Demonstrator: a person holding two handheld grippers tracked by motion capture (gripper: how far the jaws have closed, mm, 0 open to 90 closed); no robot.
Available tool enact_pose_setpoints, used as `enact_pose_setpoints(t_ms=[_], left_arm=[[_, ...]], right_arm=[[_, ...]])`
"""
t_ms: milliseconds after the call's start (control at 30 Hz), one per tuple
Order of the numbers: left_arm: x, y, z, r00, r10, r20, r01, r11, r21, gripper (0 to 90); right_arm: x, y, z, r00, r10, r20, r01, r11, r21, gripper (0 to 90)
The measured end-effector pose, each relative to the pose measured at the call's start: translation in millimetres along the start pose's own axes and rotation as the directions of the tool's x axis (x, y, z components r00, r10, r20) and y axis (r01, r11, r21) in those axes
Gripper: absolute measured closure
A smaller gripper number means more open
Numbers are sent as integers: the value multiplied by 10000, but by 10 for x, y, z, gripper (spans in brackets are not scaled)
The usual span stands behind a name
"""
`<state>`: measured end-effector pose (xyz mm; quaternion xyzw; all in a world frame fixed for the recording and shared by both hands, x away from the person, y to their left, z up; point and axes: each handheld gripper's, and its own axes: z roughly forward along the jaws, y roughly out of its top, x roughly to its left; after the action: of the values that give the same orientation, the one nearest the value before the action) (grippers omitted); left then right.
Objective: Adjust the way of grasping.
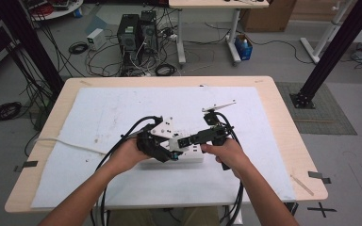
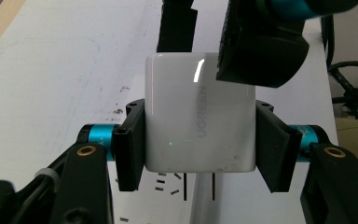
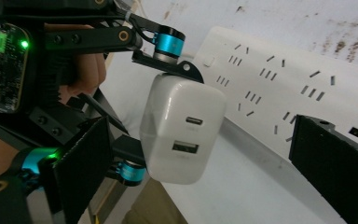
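The left gripper (image 2: 200, 140) is clamped on a white charger (image 2: 199, 116), its jaws pressing the two opposite sides. In the left gripper view the charger fills the centre of the frame, its two prongs (image 2: 199, 186) poking out below, just above the slots of a white power strip (image 3: 279, 88). In the right gripper view the charger sits at centre, its two ports facing the camera, with the strip running from centre to the right edge. The right gripper (image 3: 205, 182) is apart, its jaws standing wide on either side of the charger and touching nothing.

In the high view both hands meet at the middle of the desk (image 1: 283, 108), over a white mat (image 1: 122, 108).

The step looks like plugging the charger into the strip, or pulling it out; I cannot tell which. To seat it well, keep the prongs square to a slot pair, then press straight down, while the right gripper steadies the strip so it cannot slide.

No containers are visible on the desk.
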<state>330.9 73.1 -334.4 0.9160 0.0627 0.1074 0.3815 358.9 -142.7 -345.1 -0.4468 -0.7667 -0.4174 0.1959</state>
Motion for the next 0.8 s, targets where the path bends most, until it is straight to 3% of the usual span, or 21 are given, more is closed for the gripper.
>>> enact_pose_setpoints(t_ms=[67,133,233,267,400,467,800], left_arm=[[0,6,11,10000,37,-6,-38,10000,-43,426],[-8,8,19,10000,45,-16,-45,10000,-55,426],[-12,13,26,9999,155,-16,-155,9999,-8,426],[-16,15,31,9999,126,-13,-127,9999,-41,426],[-20,22,37,9998,204,-24,-204,9998,-47,426],[-27,22,41,9999,161,-54,-161,9998,-67,426],[-21,20,32,9995,276,-139,-277,9996,-100,426]], right_arm=[[-1,4,7,9999,112,19,-112,9999,44,83],[-22,7,6,9999,83,-143,-82,10000,48,179],[-31,10,14,9994,202,-284,-198,9997,132,198],[-27,9,25,9987,218,-464,-210,9996,192,255],[-25,9,32,9981,280,-542,-268,9994,221,260],[-37,7,53,9949,649,-776,-624,9975,337,337],[-78,3,67,9862,1349,-962,-1312,9904,431,452]])
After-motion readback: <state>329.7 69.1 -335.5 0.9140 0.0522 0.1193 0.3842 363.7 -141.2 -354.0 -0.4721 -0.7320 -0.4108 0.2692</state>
